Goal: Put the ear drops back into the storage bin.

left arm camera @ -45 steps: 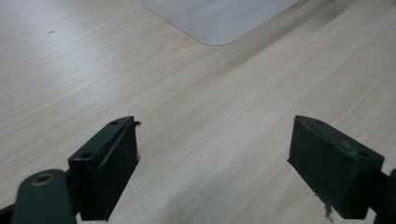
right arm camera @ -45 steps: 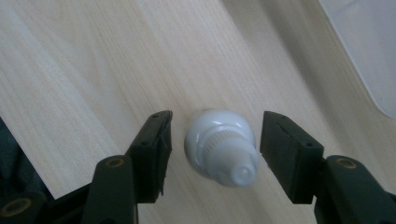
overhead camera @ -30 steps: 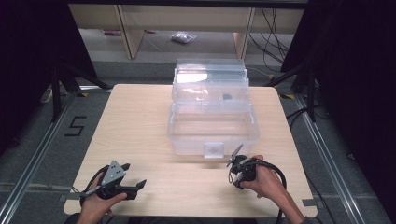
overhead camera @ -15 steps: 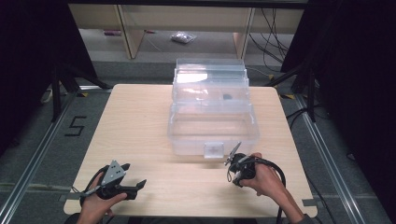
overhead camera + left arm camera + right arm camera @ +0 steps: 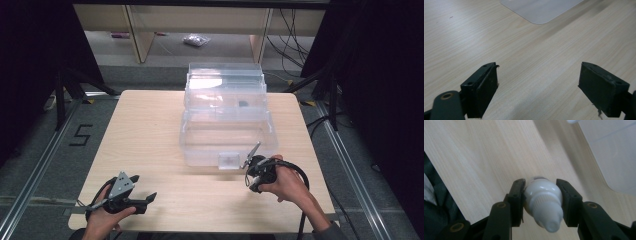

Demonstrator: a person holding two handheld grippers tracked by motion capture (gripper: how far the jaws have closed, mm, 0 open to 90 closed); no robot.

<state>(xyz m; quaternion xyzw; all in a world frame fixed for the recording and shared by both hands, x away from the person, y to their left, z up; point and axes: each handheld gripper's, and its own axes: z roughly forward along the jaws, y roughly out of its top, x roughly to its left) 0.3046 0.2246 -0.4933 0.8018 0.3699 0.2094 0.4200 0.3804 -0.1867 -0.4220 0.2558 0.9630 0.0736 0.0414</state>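
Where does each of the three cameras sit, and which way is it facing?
High view: above the person's side, looking forward and down at the table and clear plastic box; both forearms, left gripper and right gripper show.
Left gripper view: rides the left gripper, facing down at bare wood; jaws wide apart.
Right gripper view: rides the right gripper, facing the tabletop; jaws clamp a small white bottle.
Shared: both gripper views catch a corner of the clear plastic box.

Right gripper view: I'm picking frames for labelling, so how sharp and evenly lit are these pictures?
Right gripper view: the white bottle between the fingers is soft, its tip blurred. Left gripper view: the fingers are sharp, the wood grain crisp. High view: glare on the clear plastic box, dark surroundings.
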